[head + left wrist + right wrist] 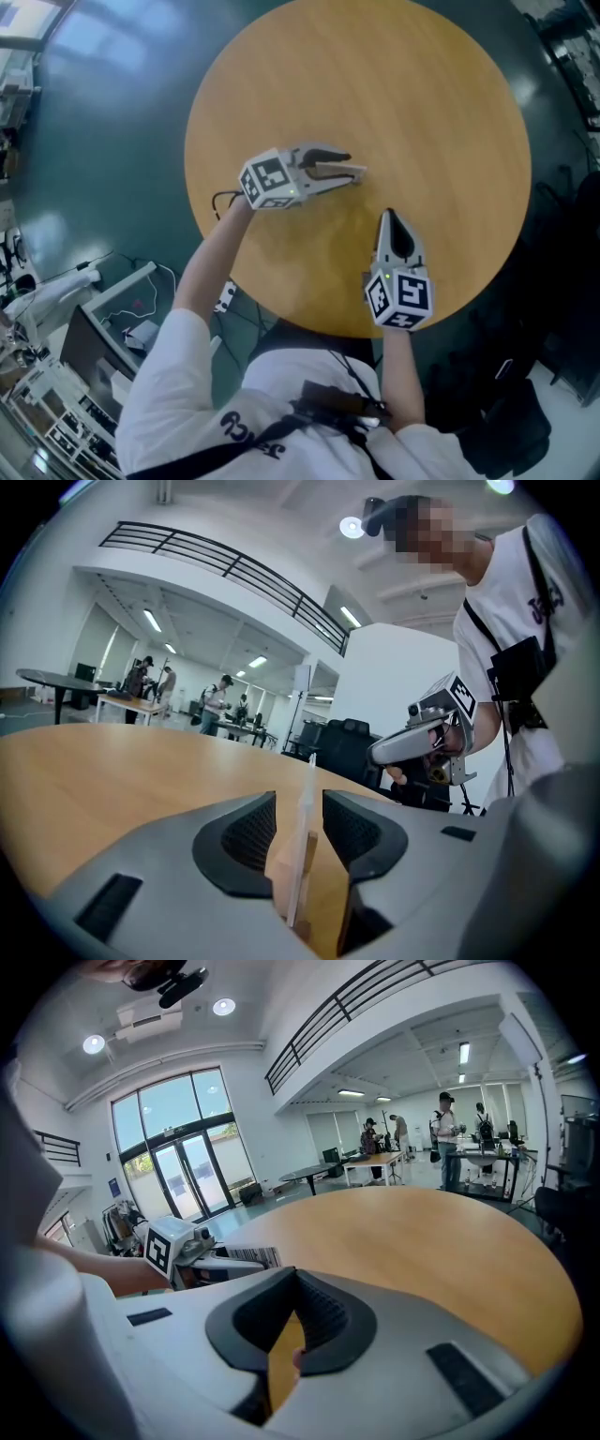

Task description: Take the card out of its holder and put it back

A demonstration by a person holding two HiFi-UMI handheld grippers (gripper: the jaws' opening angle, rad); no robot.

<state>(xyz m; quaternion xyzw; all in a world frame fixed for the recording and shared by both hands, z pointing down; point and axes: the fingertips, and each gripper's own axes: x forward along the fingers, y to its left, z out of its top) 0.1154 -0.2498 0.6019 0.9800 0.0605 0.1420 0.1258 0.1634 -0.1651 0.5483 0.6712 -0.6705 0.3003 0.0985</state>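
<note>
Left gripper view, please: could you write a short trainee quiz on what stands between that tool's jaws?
1. True or false: the right tool holds the card.
2. What stands between the jaws of the left tool? A) a cup B) a thin card, edge-on C) nothing
3. Fill in: both tools are over a round ____ table.
Key: 1 false; 2 B; 3 wooden.

- Round wooden table (422,112), standing on a dark green floor (112,112).
- Left of the table's middle: a small wooden holder (309,847) with a thin card (306,803) upright in it.
</note>
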